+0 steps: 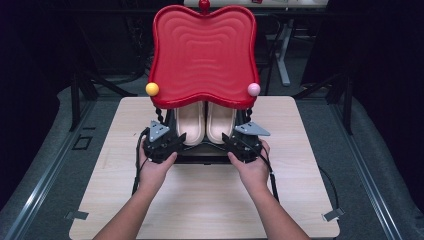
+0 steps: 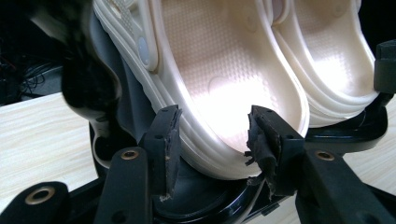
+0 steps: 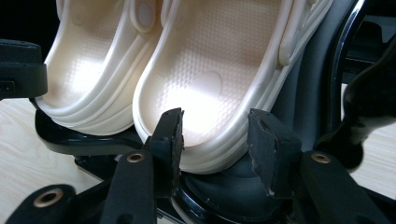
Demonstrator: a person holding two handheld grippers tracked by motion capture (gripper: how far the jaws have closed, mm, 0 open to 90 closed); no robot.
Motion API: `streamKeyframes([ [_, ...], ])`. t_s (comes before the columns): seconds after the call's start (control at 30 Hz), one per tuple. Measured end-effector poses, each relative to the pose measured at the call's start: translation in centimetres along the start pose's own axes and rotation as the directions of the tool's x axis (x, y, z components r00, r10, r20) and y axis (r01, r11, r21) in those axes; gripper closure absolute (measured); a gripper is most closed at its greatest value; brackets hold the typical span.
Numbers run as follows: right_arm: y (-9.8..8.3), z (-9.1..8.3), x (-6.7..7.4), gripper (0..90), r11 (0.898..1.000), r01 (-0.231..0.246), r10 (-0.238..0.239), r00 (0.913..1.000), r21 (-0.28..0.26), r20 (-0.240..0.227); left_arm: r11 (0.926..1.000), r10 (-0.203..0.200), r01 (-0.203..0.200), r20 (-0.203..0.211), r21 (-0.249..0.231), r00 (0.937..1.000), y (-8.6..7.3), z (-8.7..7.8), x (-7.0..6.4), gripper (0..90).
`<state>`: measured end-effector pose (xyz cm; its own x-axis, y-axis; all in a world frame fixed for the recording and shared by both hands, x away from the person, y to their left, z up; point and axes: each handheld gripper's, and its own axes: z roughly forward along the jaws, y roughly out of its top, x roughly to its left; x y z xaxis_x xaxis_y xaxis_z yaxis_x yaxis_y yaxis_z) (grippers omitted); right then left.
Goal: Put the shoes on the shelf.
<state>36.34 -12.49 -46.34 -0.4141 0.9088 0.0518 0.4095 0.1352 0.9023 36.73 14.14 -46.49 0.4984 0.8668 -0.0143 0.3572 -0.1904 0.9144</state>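
Under the red lid (image 1: pixel 202 55), both clogs (image 1: pixel 206 122) lie heels toward the person.

Wooden table (image 1: pixel 210 200), yellow ball (image 1: pixel 152 89), pink ball (image 1: pixel 254 89)

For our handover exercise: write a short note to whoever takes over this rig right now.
Left gripper: open, jaws astride the heel of the left cream rubber clog, not gripping.
Right gripper: open, astride the heel of the right cream rubber clog.
Both clogs lie side by side on the black stand under the red wavy tray, on the pale wooden table.
Done: both clogs placed on the stand.
Left: probably draw both grippers back.
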Motion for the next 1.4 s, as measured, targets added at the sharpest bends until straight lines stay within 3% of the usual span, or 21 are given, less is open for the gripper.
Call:
streamKeyframes([
  [0.47,0.2,-2.2,-0.4,48.9,1.000,0.023,-0.023,0.9995,-0.005,-0.021,0.9998,0.011,-0.011,0.036,-0.019,0.9993,0.0,-2.4,0.1,50.4],
  [0.7,0.0,-3.9,-0.7,50.1,0.997,0.080,-0.080,0.9966,0.001,-0.020,0.9993,0.030,-0.029,0.044,-0.023,0.9986,-0.3,-3.8,0.1,49.6],
  [0.8,-0.2,-4.7,-0.9,51.4,0.991,0.135,-0.135,0.9908,0.025,-0.012,0.9993,0.029,-0.027,0.053,-0.024,0.9982,-0.7,-4.5,0.2,49.5],
  [0.87,-0.4,-5.2,-0.9,51.1,0.989,0.145,-0.145,0.9893,0.022,-0.021,0.9992,0.034,-0.033,0.052,-0.023,0.9980,-1.0,-4.9,0.3,49.2],
  [1.13,-1.8,-6.9,-1.3,43.7,0.989,0.149,-0.149,0.9874,-0.012,-0.052,0.9993,0.037,-0.037,0.044,-0.004,0.9984,-2.5,-6.2,1.3,43.2],
  [1.27,-3.0,-7.4,-1.9,40.9,0.986,0.164,-0.163,0.9864,0.008,-0.019,0.9989,0.046,-0.045,0.041,-0.015,0.9981,-3.6,-6.9,1.8,38.7],
  [1.4,-4.5,-7.9,-2.7,38.0,0.987,0.157,-0.157,0.9876,0.029,0.001,0.9985,0.051,-0.051,0.015,0.018,0.9986,-5.1,-7.2,2.4,35.3],
])
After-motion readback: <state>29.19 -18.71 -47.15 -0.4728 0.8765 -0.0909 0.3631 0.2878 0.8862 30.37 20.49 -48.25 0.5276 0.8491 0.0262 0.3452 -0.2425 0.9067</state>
